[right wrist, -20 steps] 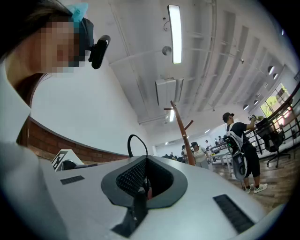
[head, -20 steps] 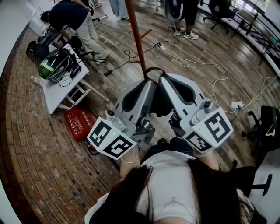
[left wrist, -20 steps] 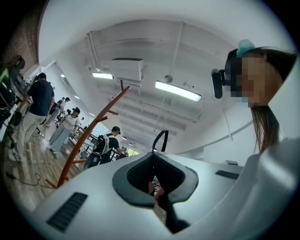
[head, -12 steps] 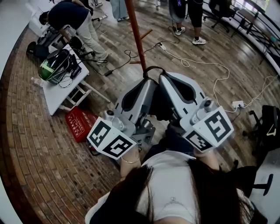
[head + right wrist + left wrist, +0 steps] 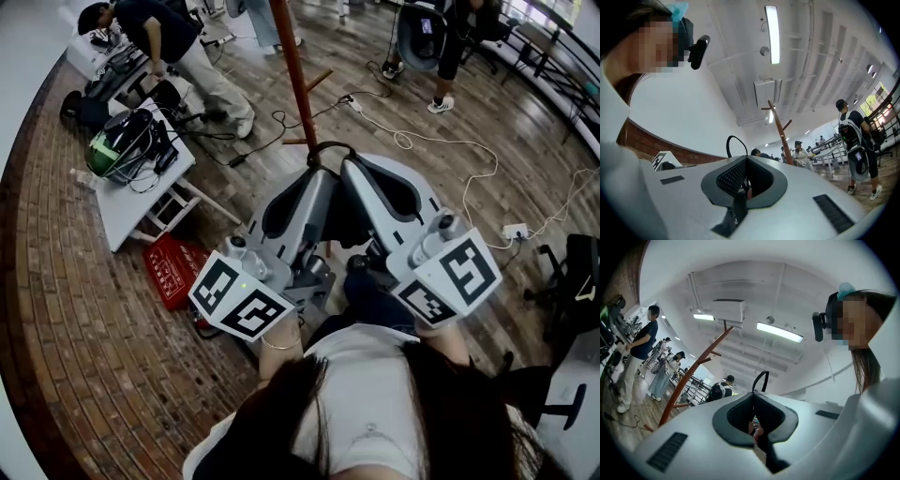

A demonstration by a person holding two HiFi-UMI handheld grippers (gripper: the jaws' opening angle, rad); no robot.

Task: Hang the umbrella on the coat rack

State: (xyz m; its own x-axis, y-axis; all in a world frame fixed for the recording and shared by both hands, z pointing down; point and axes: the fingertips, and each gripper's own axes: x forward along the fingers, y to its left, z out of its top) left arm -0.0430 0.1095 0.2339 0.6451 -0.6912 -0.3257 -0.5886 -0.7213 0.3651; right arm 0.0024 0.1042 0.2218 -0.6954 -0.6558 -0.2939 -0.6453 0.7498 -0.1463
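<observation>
Both grippers are raised side by side in front of me, tips close together. The left gripper (image 5: 312,180) and right gripper (image 5: 358,174) have their jaws shut. A dark umbrella (image 5: 349,225) sits between them, its lower end (image 5: 373,292) hanging near my body. Its thin black strap loop (image 5: 324,150) sticks out past the tips. The loop (image 5: 761,379) rises from the left gripper (image 5: 754,398) in the left gripper view. It also rises as the loop (image 5: 733,142) from the right gripper (image 5: 746,162). The brown wooden coat rack (image 5: 292,67) stands just ahead; its pegs (image 5: 778,121) show.
A white table (image 5: 141,183) with a green helmet (image 5: 117,142) stands at the left, a red crate (image 5: 173,267) below it. White cables (image 5: 450,150) cross the wooden floor. People (image 5: 178,42) stand at the back, another with a backpack (image 5: 427,33). Office chairs (image 5: 572,272) are at the right.
The grippers and umbrella stay almost where they were. The person with the backpack has walked to the right, and the person at the back left has shifted.
</observation>
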